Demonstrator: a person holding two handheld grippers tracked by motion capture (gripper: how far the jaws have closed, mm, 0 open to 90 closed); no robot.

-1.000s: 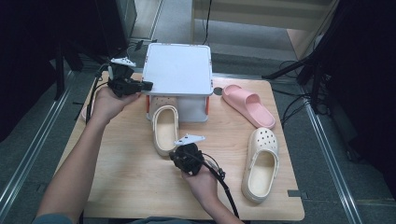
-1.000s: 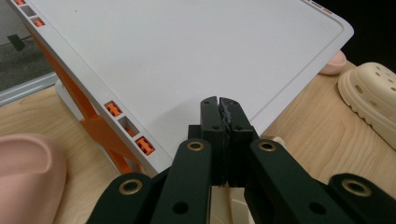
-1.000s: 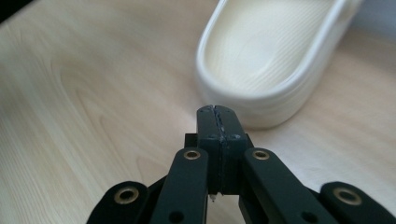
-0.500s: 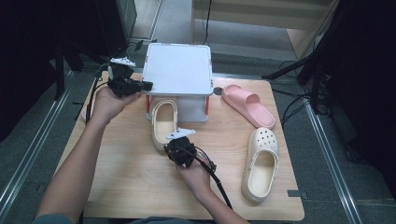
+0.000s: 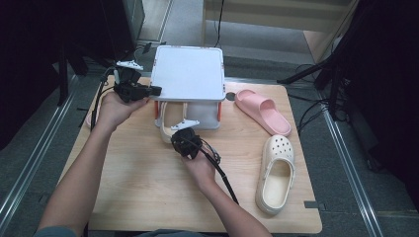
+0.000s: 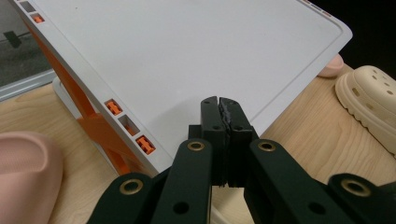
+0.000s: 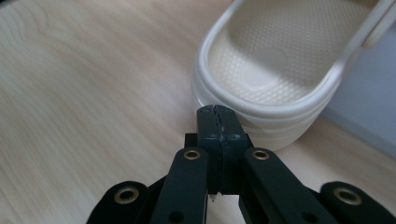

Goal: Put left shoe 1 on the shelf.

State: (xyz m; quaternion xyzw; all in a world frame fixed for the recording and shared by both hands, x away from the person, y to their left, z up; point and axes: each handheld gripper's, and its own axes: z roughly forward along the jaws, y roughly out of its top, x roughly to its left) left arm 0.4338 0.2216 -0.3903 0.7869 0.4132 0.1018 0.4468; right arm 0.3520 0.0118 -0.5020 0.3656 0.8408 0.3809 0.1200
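Cream clog [image 7: 275, 70], dimpled insole; white rack [image 5: 188, 74] with orange struts; pink slide [image 5: 262, 111]; pale wood-grain surface [image 5: 138, 182]; black claws, possibly scuffed.

A light wooden worktop [image 5: 133, 182] stands on grey floor [image 5: 190, 19], metal rails [image 5: 34, 163] run alongside, dark stands and cables at right

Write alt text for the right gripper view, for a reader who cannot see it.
The right gripper, its two black jaws shut together with nothing between them, points at the heel of a cream clog. The clog lies sole down on a light wooden table, its heel strap crossing the top right corner.
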